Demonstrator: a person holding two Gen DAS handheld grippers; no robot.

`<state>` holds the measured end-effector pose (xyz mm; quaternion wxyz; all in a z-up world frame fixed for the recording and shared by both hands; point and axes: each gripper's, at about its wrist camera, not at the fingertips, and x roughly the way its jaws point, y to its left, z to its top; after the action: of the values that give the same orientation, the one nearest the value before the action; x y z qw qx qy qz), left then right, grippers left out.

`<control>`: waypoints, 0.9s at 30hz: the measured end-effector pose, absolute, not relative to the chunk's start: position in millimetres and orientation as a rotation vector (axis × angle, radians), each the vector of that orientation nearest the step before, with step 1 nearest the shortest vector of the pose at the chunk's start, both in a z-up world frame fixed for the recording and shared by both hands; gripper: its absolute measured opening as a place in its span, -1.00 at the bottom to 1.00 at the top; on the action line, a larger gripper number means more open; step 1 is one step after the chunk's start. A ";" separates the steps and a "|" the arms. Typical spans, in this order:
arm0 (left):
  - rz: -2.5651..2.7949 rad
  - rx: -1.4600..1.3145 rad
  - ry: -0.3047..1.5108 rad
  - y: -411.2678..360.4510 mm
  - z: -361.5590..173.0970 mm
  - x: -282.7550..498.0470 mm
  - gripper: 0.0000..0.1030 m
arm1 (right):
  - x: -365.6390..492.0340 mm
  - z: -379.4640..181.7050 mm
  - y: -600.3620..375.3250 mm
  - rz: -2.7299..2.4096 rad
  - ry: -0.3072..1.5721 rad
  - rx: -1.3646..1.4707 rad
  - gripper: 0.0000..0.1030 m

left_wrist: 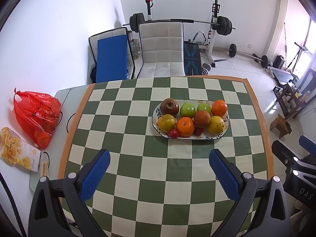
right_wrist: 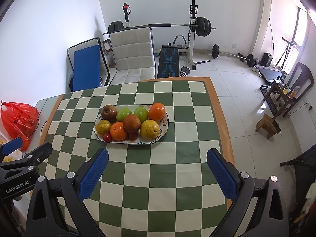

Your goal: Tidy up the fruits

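Left gripper point(left_wrist: 159, 159) and right gripper point(right_wrist: 157, 158) both hover above the checkered tablecloth point(left_wrist: 138, 167), fingers spread wide, holding nothing. The oval plate point(left_wrist: 156, 126) sits mid-table beyond them, carrying 2 green apples point(left_wrist: 187, 110), oranges point(left_wrist: 185, 126) and other fruit. A red plastic bag point(left_wrist: 36, 116) lies at the left.

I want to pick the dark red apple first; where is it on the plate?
In both views the dark red apple lies at the plate's far left corner, beside a green apple.
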<state>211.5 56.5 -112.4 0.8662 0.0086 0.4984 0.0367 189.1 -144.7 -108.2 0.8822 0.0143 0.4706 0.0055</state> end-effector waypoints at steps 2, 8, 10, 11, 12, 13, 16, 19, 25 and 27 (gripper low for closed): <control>0.076 0.018 1.044 56.6 -112.7 211.0 0.99 | 189.0 -107.0 -144.7 0.011 0.980 0.026 0.98; 0.076 0.017 1.042 56.9 -111.5 210.6 0.99 | 189.1 -106.1 -144.8 0.013 0.980 0.030 0.98; 0.077 0.018 1.040 56.6 -111.1 210.4 0.99 | 189.3 -106.7 -144.7 0.012 0.980 0.027 0.98; 0.076 0.019 1.041 56.6 -111.9 209.9 0.99 | 189.3 -107.3 -145.2 0.013 0.979 0.029 0.98; 0.076 0.018 1.041 56.6 -112.0 209.8 0.99 | 189.5 -106.1 -144.5 0.012 0.980 0.025 0.98; 0.077 0.018 1.041 56.7 -111.7 210.0 0.99 | 188.9 -106.9 -144.3 0.011 0.979 0.025 0.98; 0.076 0.017 1.041 56.6 -111.7 209.9 0.99 | 186.7 -105.0 -143.5 0.010 0.978 0.027 0.98; 0.076 0.018 1.039 56.4 -111.9 209.8 0.99 | 186.7 -104.9 -143.5 0.010 0.978 0.027 0.98; 0.079 0.017 1.037 56.1 -111.2 208.3 0.99 | 184.8 -102.9 -143.7 0.008 0.977 0.027 0.98; 0.076 0.016 1.037 56.1 -111.2 208.2 0.99 | 184.5 -102.3 -143.8 0.007 0.975 0.025 0.98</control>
<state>208.2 56.1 -111.2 0.8678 0.0077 0.4955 0.0362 184.5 -143.8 -102.3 0.8834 0.0122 0.4684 0.0033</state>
